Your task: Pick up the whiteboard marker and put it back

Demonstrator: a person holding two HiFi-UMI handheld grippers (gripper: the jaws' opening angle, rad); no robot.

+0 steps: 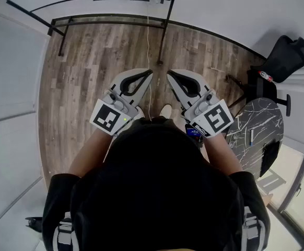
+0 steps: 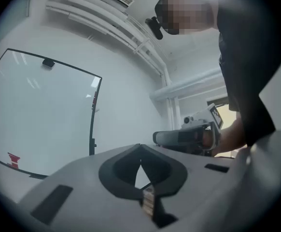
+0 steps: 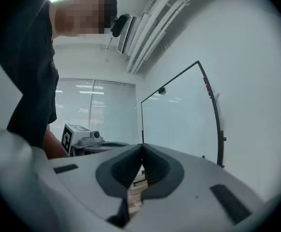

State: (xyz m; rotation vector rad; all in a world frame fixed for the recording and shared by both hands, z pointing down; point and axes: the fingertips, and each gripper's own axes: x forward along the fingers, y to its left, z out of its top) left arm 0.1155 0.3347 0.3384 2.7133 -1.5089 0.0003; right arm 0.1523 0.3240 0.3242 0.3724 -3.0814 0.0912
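Holding both tools out in front of us, we are standing on the wooden floor [image 1: 89,67] and facing the whiteboard [image 2: 44,115]. The left tool [image 2: 140,150] is showing its jaws pressed together with nothing between them, and the right tool [image 3: 141,148] is reading the same: tips meeting, empty. That is making sense to us, since neither is near anything to grasp; they are hanging side by side, pointed ahead, in a carrying pose. The whiteboard marker [image 1: 251,136], as far as we are making it out, is the thin pale stick lying on the round marbled tabletop [image 1: 261,114] off to our right, well apart from both tools and near a dark flat object [image 1: 269,158]. We are judging the pick not yet begun: the right tool is sitting closer, so turning toward that tabletop and parting its jaws is looking like the next need.
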